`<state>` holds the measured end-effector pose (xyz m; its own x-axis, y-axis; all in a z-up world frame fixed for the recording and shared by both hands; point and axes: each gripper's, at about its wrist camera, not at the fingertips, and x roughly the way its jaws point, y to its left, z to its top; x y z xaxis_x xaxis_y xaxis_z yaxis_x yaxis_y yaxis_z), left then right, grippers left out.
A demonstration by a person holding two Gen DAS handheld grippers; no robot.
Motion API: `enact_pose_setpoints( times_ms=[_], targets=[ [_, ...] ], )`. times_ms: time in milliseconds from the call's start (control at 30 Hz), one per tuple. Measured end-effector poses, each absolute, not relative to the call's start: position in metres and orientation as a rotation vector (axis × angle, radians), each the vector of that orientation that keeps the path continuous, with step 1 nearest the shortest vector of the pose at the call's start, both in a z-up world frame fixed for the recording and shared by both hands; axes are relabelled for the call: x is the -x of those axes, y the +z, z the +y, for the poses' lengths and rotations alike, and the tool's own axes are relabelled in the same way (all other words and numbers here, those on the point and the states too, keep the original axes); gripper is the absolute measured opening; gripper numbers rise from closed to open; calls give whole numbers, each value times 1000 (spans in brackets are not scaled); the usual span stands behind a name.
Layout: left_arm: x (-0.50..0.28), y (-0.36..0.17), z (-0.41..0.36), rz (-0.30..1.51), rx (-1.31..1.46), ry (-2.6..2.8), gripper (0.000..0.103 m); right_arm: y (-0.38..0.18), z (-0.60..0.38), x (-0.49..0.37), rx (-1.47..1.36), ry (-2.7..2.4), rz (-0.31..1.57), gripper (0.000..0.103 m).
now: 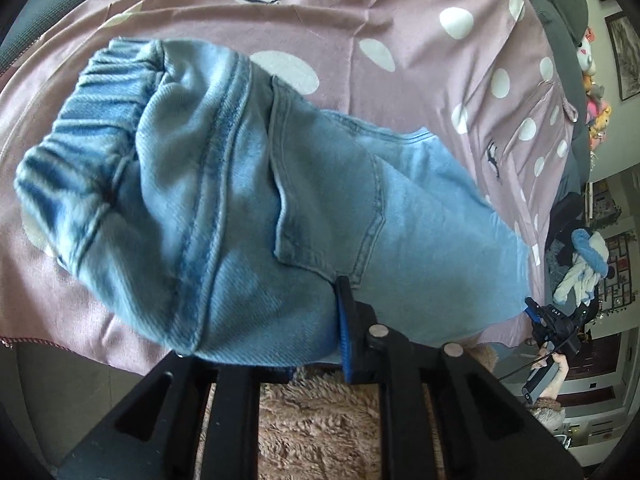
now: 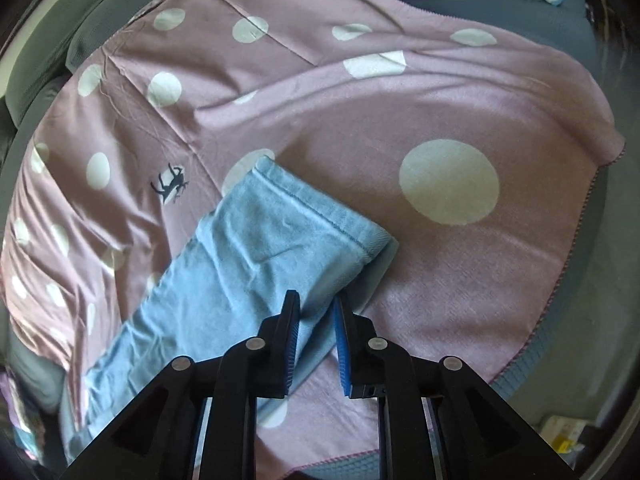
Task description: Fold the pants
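Observation:
Light-blue denim pants [image 1: 224, 184] lie on a pink sheet with white dots [image 1: 400, 20]. Their elastic waistband [image 1: 88, 120] is at the left of the left wrist view. My left gripper [image 1: 312, 286] is shut on a thick fold of the seat. Its right finger [image 1: 346, 320] presses its blue pad against the denim, and the cloth hides the other finger. In the right wrist view a pant leg [image 2: 256, 248] lies flat, with its hem [image 2: 320, 216] toward the middle of the sheet. My right gripper [image 2: 316, 296] stands open over the leg's edge, pads apart and off the cloth.
The pink sheet [image 2: 440, 100] covers a grey cushioned surface [image 2: 100, 12] whose edge runs along the right. A pile of clothes [image 1: 584, 264] and soft toys [image 1: 592, 80] sit beyond the sheet. A hand [image 1: 558, 376] holds the other gripper [image 1: 556, 328] at far right. Beige fluffy fabric [image 1: 320, 420] shows below the left gripper.

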<state>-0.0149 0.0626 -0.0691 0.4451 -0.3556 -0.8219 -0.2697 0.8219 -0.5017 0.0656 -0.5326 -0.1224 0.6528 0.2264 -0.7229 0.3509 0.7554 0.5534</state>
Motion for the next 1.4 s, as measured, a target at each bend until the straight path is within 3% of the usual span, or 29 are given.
enact_pose_setpoints(
  times_ms=[100,267,467,567,667,733,800,867,933,1067,1133,1233,1400],
  targets=[
    [20,-66,64,1119,654,-51,14,-122,-529,-70,-702,-103,881,7],
    [26,-62,57,1138,592,-40,15,-108,-533,-56,-728,-112,810,5],
    [25,-79,61,1153,637,-28,16,-124,-520,-64,-621,-164,863,4],
    [26,-67,56,1163,578,-6,23,-116,-511,-70,-535,-198,896,4],
    [32,-47,51,1143,474,66,38,-100,-500,-71,-451,-228,904,5],
    [37,-36,54,1116,409,124,52,-85,-488,-71,-407,-213,885,9],
    [42,-29,62,1090,369,184,55,-72,-475,-72,-377,-178,867,26],
    [45,-26,73,1074,338,247,58,-54,-453,-76,-338,-109,847,37],
    [45,-26,85,1060,337,286,62,-38,-427,-81,-296,-18,826,38],
    [45,-40,112,1053,433,279,62,-13,-363,-94,-216,192,823,48],
    [46,-50,120,1052,517,229,36,-4,-328,-100,-170,291,836,48],
    [53,-59,119,1058,562,212,30,4,-284,-109,-103,383,841,48],
    [60,-70,113,1082,561,191,30,2,-224,-123,-1,477,870,48]
  ],
)
